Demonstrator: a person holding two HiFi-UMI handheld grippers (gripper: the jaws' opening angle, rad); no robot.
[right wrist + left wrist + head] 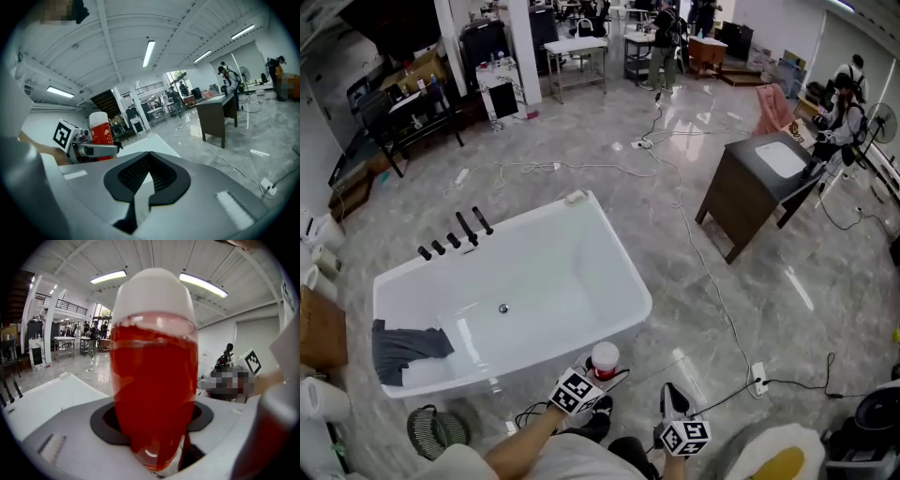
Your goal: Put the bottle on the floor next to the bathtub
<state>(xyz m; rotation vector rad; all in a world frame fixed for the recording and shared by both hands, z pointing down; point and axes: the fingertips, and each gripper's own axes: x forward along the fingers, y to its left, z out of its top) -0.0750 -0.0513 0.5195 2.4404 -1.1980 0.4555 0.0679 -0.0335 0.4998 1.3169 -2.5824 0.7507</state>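
1. far left: a grey cloth (405, 347) is lying in the near-left corner of the bathtub (623, 258). it is no part of the job, so we are leaving it.
2. the tub's near wall is facing us. the floor (741, 291) off its near-right corner is looking like the natural set-down spot.
3. the left gripper (600, 375) is gripping the bottle (605, 358), jaws closed on its lower body. the left gripper view is showing it upright, red body with the white cap on top. the bottle is hanging in the air just beside the tub's near-right corner, not yet on the floor. we are judging that the upright hold is meant to keep the base ready to meet the floor.
4. the right gripper (672, 398) is hanging near the left one, apart from the bottle, jaws closed together on nothing. one grip seems to be enough, so it is idling.
5. right: a dark cabinet (750, 187) is standing well apart. a cable is running to a power strip (758, 378), so we are favouring the tub side of it.
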